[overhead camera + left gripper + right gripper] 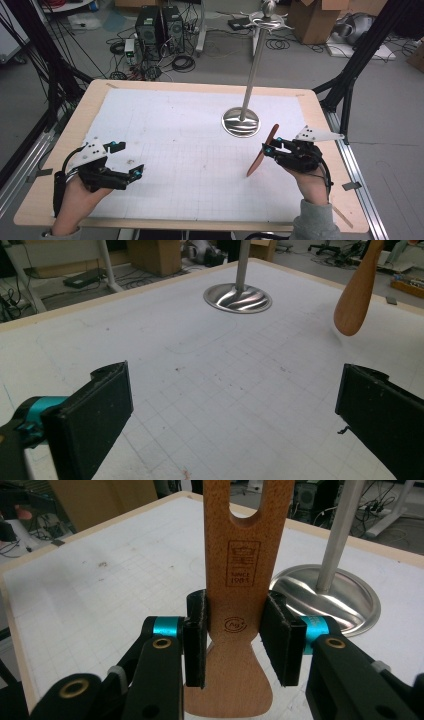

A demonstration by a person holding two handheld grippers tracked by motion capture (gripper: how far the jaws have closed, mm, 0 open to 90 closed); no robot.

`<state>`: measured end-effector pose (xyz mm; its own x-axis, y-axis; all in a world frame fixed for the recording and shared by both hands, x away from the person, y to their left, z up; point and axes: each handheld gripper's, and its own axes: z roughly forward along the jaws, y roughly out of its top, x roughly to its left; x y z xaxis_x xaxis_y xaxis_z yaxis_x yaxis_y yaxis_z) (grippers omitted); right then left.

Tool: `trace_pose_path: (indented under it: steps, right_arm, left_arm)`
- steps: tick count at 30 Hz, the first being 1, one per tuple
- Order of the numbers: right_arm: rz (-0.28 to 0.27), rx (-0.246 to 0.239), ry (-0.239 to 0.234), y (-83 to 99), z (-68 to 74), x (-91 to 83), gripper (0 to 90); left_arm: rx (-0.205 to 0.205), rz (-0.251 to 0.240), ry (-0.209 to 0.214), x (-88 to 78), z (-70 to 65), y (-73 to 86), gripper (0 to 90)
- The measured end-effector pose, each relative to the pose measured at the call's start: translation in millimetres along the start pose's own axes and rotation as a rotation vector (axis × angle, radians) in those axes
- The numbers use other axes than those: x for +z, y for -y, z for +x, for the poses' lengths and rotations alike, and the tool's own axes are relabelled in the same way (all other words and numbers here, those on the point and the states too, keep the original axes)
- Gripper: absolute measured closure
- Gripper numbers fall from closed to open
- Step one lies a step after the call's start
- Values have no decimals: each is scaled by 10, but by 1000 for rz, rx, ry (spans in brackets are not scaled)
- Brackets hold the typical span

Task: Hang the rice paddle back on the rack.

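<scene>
you had spatula (239, 580) clamped in right gripper (239, 635), lifted off table (200, 145) near stand (241, 121) | left gripper (235, 405) jaws wide, empty | done: pickup | left, likely: hang it on stand

You have a wooden table (60, 150) topped by a white gridded mat (190, 145), stained in places. Black frame struts (360, 65) flank your table on both sides. Grey floor (290, 70) beyond. Two black computer towers (159, 26) stand amid tangled cables (182, 62). Cardboard boxes (320, 17) sit far right. Even indoor light, soft shadows on your mat.
</scene>
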<state>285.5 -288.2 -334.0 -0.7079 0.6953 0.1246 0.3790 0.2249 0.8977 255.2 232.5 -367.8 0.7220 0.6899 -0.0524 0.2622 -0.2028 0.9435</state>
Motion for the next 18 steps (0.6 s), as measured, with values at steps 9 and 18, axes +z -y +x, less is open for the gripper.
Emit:
trace_pose_path:
  steps: [9, 18]
  right_arm:
    - [-34, -28, -5, -18, -51, -90, 648]
    - [4, -78, -15, -152, -197, -156, 648]
  left_arm:
    - [-12, -25, 5, -59, 1, -31, 23]
    - [-24, -31, -7, -78, 44, -14, 23]
